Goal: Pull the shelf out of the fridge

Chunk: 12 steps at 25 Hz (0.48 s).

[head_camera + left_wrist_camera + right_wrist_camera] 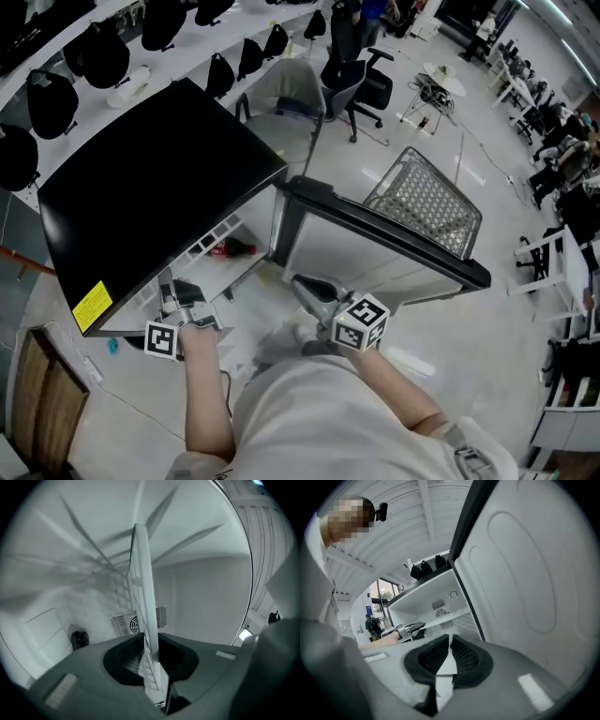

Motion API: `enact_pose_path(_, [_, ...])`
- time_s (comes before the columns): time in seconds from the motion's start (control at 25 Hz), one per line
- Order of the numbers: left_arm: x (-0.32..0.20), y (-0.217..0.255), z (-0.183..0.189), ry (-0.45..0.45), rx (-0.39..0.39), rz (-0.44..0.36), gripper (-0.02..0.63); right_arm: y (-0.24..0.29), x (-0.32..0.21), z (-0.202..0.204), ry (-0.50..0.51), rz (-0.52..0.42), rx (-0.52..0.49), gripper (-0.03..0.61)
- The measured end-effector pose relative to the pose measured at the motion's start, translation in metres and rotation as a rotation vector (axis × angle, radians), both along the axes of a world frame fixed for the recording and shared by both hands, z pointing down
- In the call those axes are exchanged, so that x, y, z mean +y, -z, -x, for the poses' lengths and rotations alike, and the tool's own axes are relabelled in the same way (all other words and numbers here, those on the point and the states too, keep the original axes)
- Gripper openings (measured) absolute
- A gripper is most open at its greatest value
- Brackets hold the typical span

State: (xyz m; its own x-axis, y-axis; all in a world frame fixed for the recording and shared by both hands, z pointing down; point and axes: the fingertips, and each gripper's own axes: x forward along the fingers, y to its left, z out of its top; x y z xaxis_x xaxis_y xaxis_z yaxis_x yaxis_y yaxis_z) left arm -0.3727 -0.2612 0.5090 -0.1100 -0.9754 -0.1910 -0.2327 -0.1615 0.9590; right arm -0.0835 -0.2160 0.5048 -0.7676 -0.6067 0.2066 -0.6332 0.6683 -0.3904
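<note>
Shelf [143, 597] sits inside the fridge [150, 206], its front edge pinched between the left gripper's [151, 645] jaws. It looks thin, stiff and light, probably slick and likely to tilt, so a central edge hold suits. The right gripper [450, 641] is closed and empty.

1. Seen from above, the fridge [159, 187] top hides most of the shelf [143, 597].
2. The shelf's near end vanishes between the left gripper [152, 663] jaws.
3. A red thing [219, 249] far inside is too small to name.
</note>
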Motion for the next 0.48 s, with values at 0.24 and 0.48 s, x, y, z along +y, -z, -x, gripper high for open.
enact_pose_path(0.24, [-0.0006,-0.0027,0.0002,0.014,0.069,0.012,0.048,0.0005,0.0015,-0.0039,0.006,-0.004,-0.014,0.020])
enact_pose_path(0.48, [0.0010,-0.0033,-0.0015,0.024,0.115,0.034,0.032,0.0024,0.0048,-0.0091,0.016,-0.004,-0.025,0.020])
